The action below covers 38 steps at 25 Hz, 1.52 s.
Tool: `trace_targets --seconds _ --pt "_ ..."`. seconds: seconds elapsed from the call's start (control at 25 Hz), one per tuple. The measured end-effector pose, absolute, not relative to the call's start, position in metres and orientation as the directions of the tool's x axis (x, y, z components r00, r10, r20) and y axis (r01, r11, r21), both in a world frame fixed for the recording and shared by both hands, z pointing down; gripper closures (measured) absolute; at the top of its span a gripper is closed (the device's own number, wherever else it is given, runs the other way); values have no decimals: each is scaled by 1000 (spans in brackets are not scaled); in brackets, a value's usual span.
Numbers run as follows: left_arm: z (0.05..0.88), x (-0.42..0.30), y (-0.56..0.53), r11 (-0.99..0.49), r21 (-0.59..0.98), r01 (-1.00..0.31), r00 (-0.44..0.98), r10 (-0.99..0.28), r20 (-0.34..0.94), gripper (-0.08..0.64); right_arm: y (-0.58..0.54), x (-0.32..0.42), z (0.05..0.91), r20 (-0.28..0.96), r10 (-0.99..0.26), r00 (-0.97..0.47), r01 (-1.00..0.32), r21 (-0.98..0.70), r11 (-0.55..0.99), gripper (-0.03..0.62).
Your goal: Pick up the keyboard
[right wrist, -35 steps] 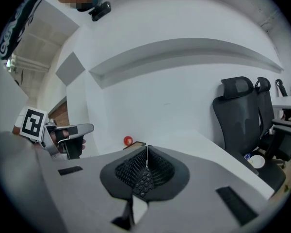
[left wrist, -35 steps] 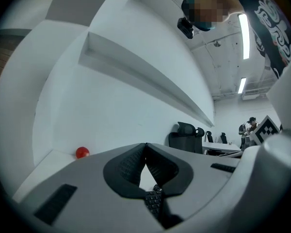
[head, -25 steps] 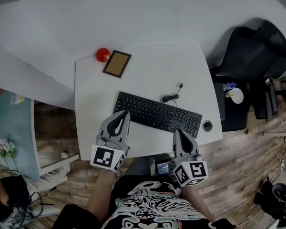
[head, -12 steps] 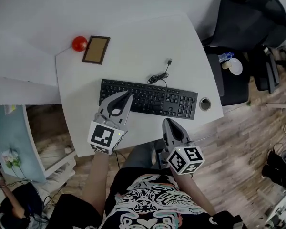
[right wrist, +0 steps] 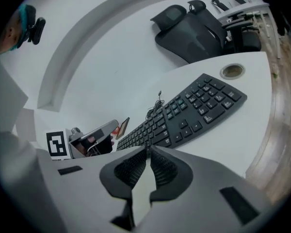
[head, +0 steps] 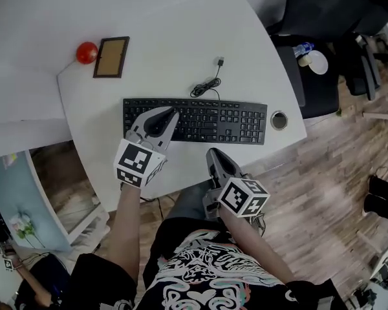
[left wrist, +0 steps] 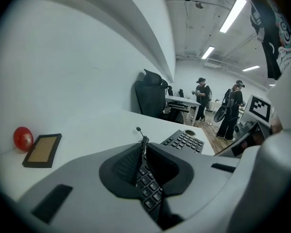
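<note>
Keyboard [head: 195, 120] lies flat mid-surface [head: 181, 50]. Left tongs [head: 173, 113] sit over its left keys and right tongs [head: 212, 154] near its front edge, both pinched shut w/ nothing held. Best bet: open both wide first, take opposite ends, lift level.

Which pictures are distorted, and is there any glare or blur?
Head view: sharp, evenly lit, the black flat keyboard casts almost no shadow. Left gripper view: strong fisheye, dark border, ceiling strip lights glare. Right gripper view: fisheye bends the edge of the white desk.
</note>
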<state>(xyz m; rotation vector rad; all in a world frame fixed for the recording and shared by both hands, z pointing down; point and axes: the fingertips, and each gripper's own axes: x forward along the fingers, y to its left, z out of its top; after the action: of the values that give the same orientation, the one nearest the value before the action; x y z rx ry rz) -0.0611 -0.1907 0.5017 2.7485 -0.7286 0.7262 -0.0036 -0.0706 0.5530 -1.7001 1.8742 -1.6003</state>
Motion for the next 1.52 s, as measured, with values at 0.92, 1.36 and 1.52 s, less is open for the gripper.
trace_targets --seconds 0.92,1.36,1.52 --pt "559 -24 -200 -960 170 -224 729 -49 683 305 -83 -9 594 512 -805 -300 -326 -848 -417 454" --pt "579 -16 -193 -942 332 -55 588 239 773 305 -80 9 600 545 -802 -243 -257 -834 -489 456" --pt "586 -17 -197 -934 356 -27 515 292 806 305 -87 6 601 538 -804 -252 -238 -840 -487 456"
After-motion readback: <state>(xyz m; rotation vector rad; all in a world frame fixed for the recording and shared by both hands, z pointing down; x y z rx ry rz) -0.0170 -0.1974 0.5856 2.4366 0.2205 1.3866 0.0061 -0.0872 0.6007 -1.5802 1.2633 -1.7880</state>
